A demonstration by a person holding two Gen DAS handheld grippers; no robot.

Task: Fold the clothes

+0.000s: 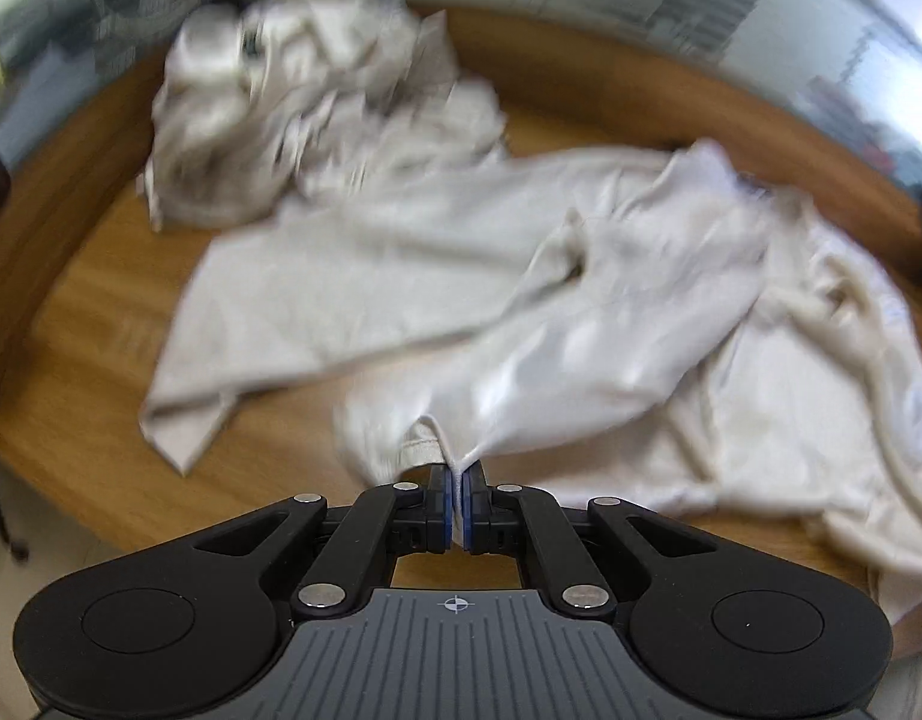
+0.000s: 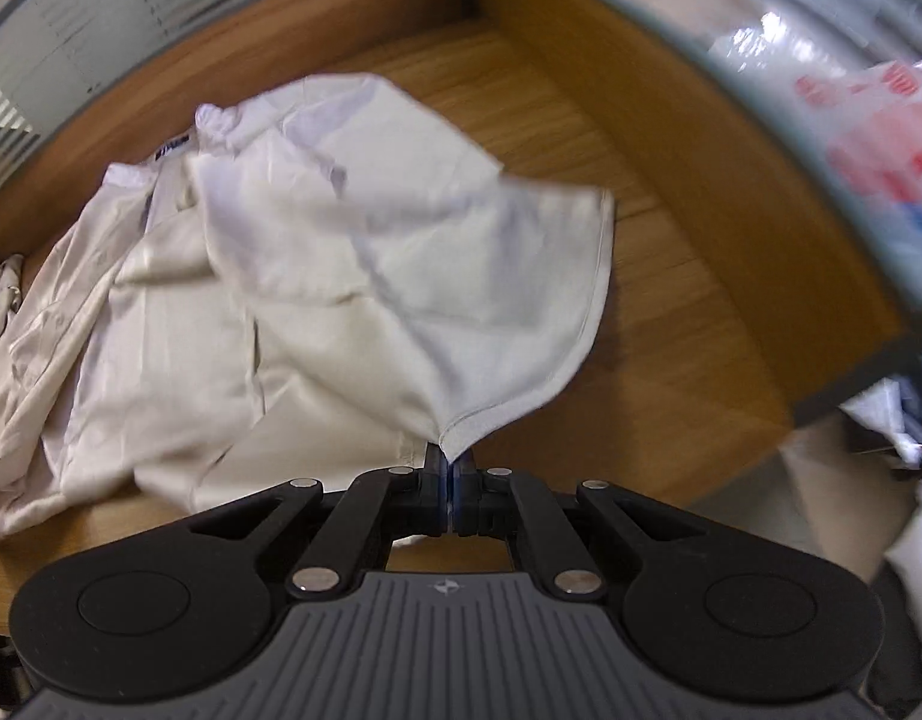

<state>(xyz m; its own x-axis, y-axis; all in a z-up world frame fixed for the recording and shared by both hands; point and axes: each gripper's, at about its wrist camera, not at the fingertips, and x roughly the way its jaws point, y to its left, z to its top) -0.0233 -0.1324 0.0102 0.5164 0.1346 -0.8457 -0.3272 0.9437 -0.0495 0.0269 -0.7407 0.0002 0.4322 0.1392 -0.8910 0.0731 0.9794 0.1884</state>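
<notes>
Shirt (image 1: 580,312) hem pinched in each hand-held gripper (image 1: 458,480), draping forward onto table (image 1: 89,312).

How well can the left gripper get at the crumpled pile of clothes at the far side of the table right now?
Probably not yet. The left gripper is shut on an edge of the cream garment, so it is occupied. The crumpled pile lies beyond that spread garment on the wooden table, though nothing else blocks the way.

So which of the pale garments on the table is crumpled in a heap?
The far garment at the table's back left: it is bunched up, while the shirt both claws hold lies spread out.
</notes>
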